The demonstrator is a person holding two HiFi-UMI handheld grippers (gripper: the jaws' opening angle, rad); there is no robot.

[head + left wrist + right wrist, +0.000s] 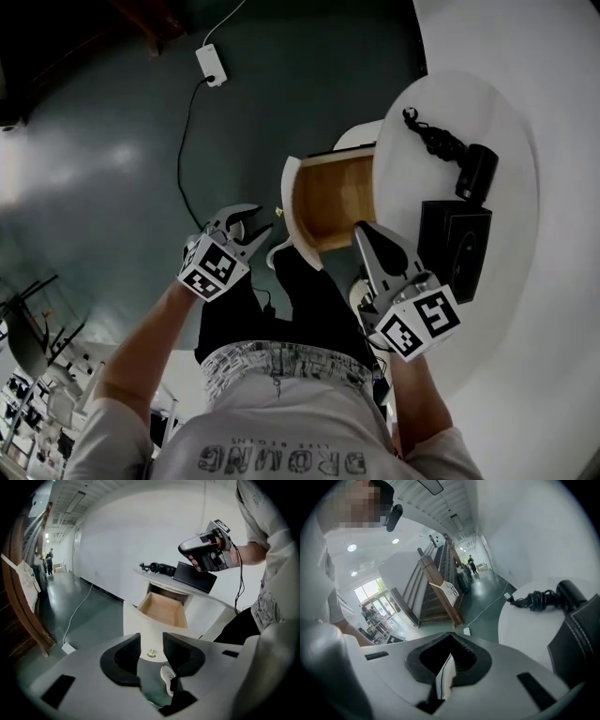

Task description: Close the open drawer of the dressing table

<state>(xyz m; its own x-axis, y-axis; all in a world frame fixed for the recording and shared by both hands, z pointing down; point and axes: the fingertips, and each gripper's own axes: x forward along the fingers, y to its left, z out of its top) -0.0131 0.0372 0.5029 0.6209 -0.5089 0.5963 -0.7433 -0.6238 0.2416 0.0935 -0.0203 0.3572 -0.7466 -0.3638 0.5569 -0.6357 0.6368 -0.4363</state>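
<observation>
Left gripper (pixel 151 643): jaws apart, nothing clamped. A small round brass knob (pixel 151 654) shows in the gap, just ahead, set on the curved white front of the open drawer (pixel 161 609) with its pale wooden inside. Right gripper (pixel 450 637): jaws together, empty, held above the round white dressing table (pixel 487 103), near a black rectangular case (pixel 455 248) and a black hair dryer (pixel 473 171) with coiled cord. The drawer stands well out from the table, level, open side up. Its slide axis runs from table to front panel, and the front faces the left gripper. Step judged: approach, push not yet begun. Next move calls for jaws set against the front beside the knob, then a straight push along that axis.
</observation>
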